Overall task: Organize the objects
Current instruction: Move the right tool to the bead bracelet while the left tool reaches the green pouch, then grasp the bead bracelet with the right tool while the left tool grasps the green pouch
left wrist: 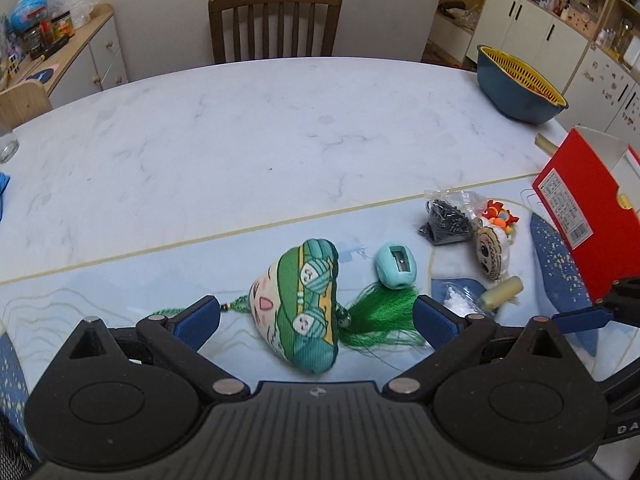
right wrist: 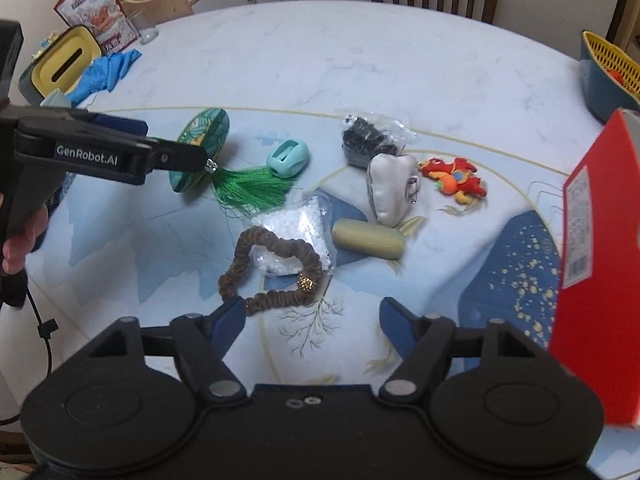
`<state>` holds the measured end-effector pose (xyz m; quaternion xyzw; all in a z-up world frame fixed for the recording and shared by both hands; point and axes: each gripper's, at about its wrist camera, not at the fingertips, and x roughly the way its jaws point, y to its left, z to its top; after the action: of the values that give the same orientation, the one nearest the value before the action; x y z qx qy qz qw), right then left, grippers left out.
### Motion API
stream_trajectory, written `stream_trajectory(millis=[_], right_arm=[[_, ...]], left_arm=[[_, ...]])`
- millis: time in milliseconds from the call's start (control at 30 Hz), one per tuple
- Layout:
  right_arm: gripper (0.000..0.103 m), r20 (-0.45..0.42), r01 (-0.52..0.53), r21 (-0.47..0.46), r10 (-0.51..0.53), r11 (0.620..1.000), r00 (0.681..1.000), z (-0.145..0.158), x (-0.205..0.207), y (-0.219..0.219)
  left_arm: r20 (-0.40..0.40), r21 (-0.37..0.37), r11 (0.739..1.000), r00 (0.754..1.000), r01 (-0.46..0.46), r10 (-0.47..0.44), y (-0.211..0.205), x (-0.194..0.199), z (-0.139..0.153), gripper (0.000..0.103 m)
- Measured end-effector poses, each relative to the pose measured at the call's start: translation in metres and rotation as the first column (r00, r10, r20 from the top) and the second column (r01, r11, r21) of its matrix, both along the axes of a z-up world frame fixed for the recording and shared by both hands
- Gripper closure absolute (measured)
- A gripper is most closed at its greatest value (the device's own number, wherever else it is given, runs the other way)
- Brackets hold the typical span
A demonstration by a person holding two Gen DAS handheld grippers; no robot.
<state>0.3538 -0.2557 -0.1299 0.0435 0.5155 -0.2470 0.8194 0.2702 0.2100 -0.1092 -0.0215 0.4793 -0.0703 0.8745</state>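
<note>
A green stuffed sachet (left wrist: pixel 304 300) with a green tassel (left wrist: pixel 380 316) lies on the light-blue mat between the fingers of my left gripper (left wrist: pixel 316 316), which is open around it. It also shows in the right wrist view (right wrist: pixel 202 152), with the left gripper (right wrist: pixel 160 148) over it. My right gripper (right wrist: pixel 312 320) is open and empty, just short of a brown scrunchie (right wrist: pixel 272 272) lying on a bag of white beads (right wrist: pixel 296 236). A red box (right wrist: pixel 600 264) stands at the right.
On the mat lie a teal pencil sharpener (right wrist: pixel 288 158), a bag of black clips (right wrist: pixel 368 140), a white pouch (right wrist: pixel 390 188), a red dragon toy (right wrist: pixel 454 180) and an olive cylinder (right wrist: pixel 368 244). A blue-and-yellow colander (left wrist: pixel 520 84) sits far right. Blue gloves (right wrist: pixel 106 74) and a tissue box (right wrist: pixel 60 64) lie far left.
</note>
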Motion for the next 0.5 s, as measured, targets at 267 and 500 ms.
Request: stream_trajectory(millis=[267, 500], right_arm=[[0.05, -0.028, 0.048, 0.041, -0.047, 0.998, 0.999, -0.014, 0.02, -0.012], [0.062, -0.049, 0.056, 0.036, -0.054, 0.998, 0.997, -0.025, 0.03, -0.011]], left_arm=[[-0.004, 0.018, 1.0, 1.0, 0.016, -0.016, 0.001, 0.015, -0.012, 0.0], [-0.009, 0.017, 1.0, 1.0, 0.01, -0.009, 0.002, 0.02, -0.021, 0.006]])
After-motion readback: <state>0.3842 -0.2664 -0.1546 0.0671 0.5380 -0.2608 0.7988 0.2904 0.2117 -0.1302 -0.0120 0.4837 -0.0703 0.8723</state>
